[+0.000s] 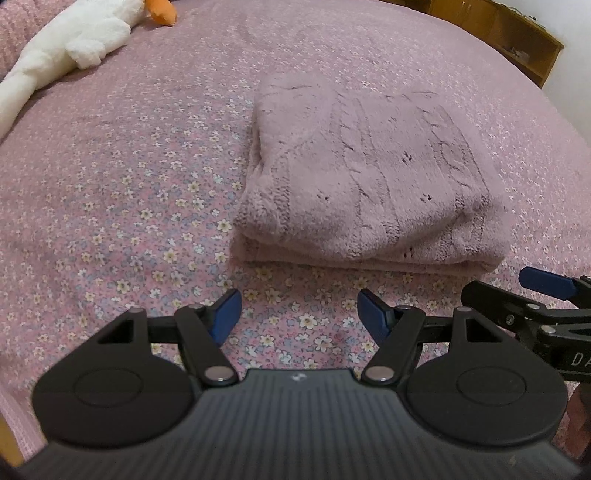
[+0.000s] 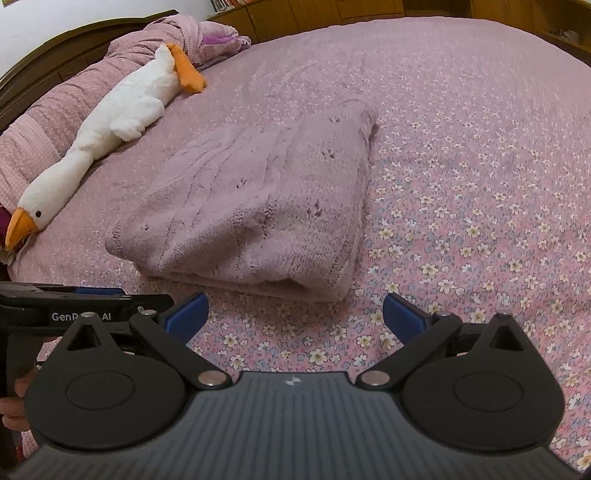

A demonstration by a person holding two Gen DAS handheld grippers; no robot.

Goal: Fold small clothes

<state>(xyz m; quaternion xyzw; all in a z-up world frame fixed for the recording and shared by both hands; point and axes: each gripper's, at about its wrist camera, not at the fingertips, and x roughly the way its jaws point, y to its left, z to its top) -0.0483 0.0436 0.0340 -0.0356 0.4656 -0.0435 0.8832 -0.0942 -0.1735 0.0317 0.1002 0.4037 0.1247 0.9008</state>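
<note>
Holding both tools just short of the near edge of the folded sweater (image 1: 362, 177), I have nothing in either set of jaws: the left gripper (image 1: 299, 314) has its blue pads spread apart over bare bedspread, and the right gripper (image 2: 295, 317) is spread a little wider, also empty. The sweater lies on the bed (image 1: 129, 184) as a squared, layered bundle of mauve knit, its thick fold facing me, well apart from the plush goose (image 2: 110, 122) stretched along the pillow side.

I judge the folding close to done, so the main risk now is undoing it. If I drive a pad in low at that front fold, it could slip between the layers and lift only the top one, spilling the stack open. The open lace knit could also snag on a pad corner and drag. The two tools sit near each other, with the right one showing at the edge of the left view, so a careless swing could knock them together.

As for containers, I see no basket or box here; the wooden shelving (image 1: 517, 33) beyond the bed is too blurred to say what it holds.
</note>
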